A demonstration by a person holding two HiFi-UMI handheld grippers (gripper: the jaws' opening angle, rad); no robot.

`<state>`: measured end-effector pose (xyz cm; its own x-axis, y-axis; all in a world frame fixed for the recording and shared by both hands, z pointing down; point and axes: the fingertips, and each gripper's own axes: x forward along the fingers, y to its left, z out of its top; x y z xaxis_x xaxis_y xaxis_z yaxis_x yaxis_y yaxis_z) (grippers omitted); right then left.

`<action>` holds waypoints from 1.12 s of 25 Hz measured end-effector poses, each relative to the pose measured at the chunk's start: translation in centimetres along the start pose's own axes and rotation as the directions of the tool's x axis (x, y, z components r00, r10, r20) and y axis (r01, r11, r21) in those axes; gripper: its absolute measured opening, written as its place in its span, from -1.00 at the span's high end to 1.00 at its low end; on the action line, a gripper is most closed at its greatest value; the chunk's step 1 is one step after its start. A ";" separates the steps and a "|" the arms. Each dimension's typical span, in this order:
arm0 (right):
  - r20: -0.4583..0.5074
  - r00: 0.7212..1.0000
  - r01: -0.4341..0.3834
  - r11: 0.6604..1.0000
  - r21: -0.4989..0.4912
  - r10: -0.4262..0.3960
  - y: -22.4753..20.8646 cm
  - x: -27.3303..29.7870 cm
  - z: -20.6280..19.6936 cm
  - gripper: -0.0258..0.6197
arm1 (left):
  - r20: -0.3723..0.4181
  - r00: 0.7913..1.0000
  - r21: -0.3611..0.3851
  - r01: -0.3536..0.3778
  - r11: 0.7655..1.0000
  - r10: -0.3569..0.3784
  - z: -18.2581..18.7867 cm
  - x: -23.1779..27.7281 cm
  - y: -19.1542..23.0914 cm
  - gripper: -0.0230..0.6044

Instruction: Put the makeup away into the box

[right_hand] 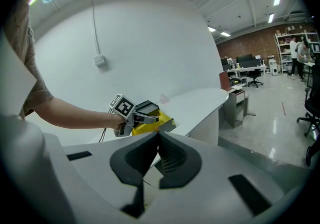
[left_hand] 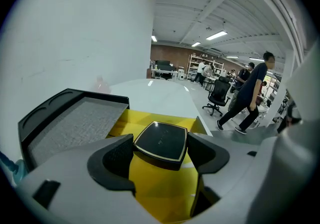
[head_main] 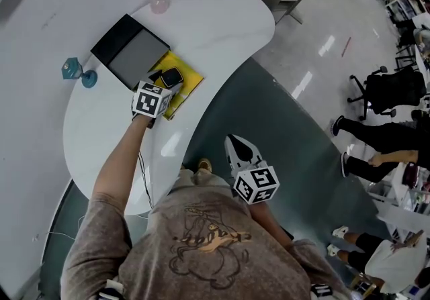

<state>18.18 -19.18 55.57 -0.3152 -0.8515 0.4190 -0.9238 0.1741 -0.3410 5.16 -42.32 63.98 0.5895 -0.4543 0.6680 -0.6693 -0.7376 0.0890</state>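
Note:
A black square makeup compact with a pale rim sits between the pads of my left gripper, which is shut on it. The compact hangs just above the yellow inside of the box. In the head view the left gripper reaches over the yellow box, whose black lid with a grey lining lies open to the left. My right gripper is shut and holds nothing. It hovers off the table's near edge, close to my body.
The box rests on a curved white table. A teal object stands left of the lid and a small pink thing lies at the far edge. An office chair and walking people are on the floor to the right.

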 end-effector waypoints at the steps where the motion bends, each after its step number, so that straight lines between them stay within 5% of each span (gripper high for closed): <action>1: -0.003 1.000 0.004 1.000 0.002 -0.004 -0.2 0.0 0.0 0.91 | -0.006 1.000 0.001 0.006 1.000 -0.006 0.0 0.4 -0.2 -0.21; 28: -0.013 0.998 0.059 0.997 0.051 -0.058 -3.1 -0.2 -0.4 0.91 | -0.202 0.976 0.029 0.090 0.996 -0.082 -1.9 5.1 -1.7 -0.18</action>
<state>21.01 -19.38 56.92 -0.2637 -0.8535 0.4493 -0.9284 0.0983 -0.3583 8.46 -42.39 68.63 0.5387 -0.2820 0.7939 -0.6005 -0.7895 0.1271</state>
